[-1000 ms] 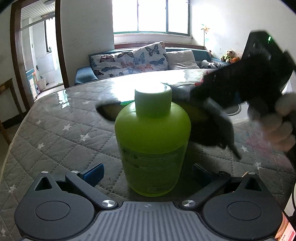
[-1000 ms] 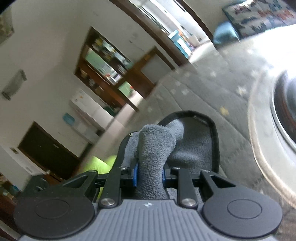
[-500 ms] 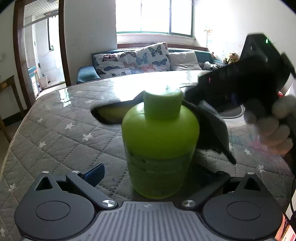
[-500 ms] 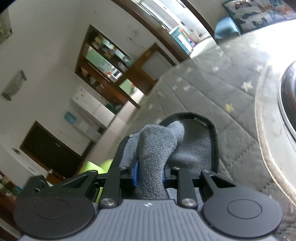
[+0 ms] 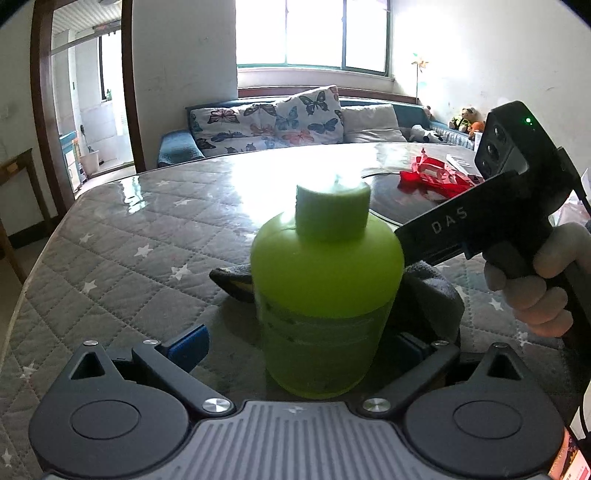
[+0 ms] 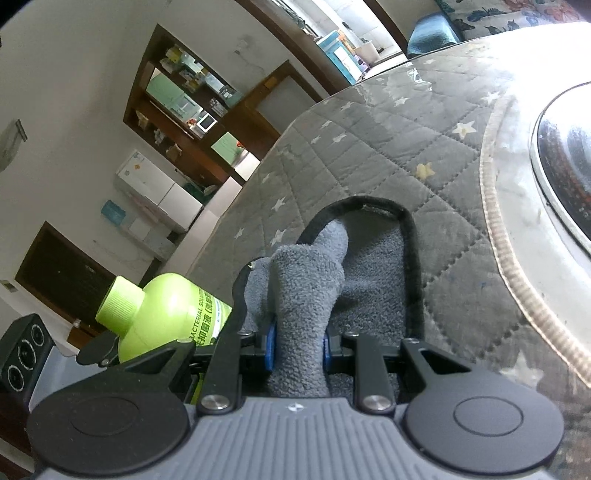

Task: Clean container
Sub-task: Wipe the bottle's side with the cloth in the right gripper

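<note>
Daylight floods in from the window (image 5: 314, 33), blowing out the bench's (image 5: 147, 240) far edge with glare. The bottle (image 5: 325, 295) is slightly motion-blurred. Fisheye distortion bends both views' edges.

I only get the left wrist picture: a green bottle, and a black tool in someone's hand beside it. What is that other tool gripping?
Observer: A grey towel. The right tool is closed on a bunched fold of it, between two blue pads.
Visitor: Does the bottle say anything? My side looks blurry.
Observer: Yes. In the right wrist view, the label on the bottle shows the letters "BACTERIAL" and some Chinese characters.
Visitor: And what is on that side of the room?
Observer: Dark wooden shelves full of small items stand against the wall past the table's edge.
</note>
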Tool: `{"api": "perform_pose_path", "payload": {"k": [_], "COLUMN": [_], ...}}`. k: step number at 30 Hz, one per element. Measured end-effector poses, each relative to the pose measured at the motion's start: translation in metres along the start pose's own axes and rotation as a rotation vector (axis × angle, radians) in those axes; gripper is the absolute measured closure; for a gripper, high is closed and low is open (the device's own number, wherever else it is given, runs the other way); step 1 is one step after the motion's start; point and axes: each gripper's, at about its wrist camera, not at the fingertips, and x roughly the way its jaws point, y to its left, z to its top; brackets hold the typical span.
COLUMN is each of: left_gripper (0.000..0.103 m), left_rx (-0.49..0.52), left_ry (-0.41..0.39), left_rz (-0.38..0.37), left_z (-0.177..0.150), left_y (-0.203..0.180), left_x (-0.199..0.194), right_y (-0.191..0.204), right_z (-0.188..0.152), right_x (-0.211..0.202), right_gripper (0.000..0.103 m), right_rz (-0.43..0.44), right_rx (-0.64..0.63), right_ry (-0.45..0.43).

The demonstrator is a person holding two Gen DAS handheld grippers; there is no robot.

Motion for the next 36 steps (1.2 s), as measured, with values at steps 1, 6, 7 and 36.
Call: {"api": "perform_pose_path", "payload": {"k": [1, 6, 7, 36], "left_gripper": [0.001, 0.001, 0.001, 0.000], "left_rx": [0.002, 0.015, 0.014, 0.009], "left_ry": [-0.001, -0.006, -0.005, -0.003], "left_rz": [-0.003, -0.010, -0.009, -0.001], "left_z": [0.000, 0.000, 0.000, 0.004], "left_y": [-0.001, -0.002, -0.001, -0.001], "left_x": [0.000, -0.001, -0.001, 0.002], "right_y": [0.001, 0.007, 0.008, -0.009], "right_z": [0.001, 0.004, 0.004, 0.000], "right_x": [-0.001, -0.008, -0.009, 0.016], "right_gripper": [0.080, 0.080, 0.080, 0.080], "right_rz": [0.004, 0.027, 0.031, -0.041], "right_rx": [-0.001, -0.009, -0.010, 0.003], "right_ry": [-0.004, -0.024, -0.028, 0.046]}}
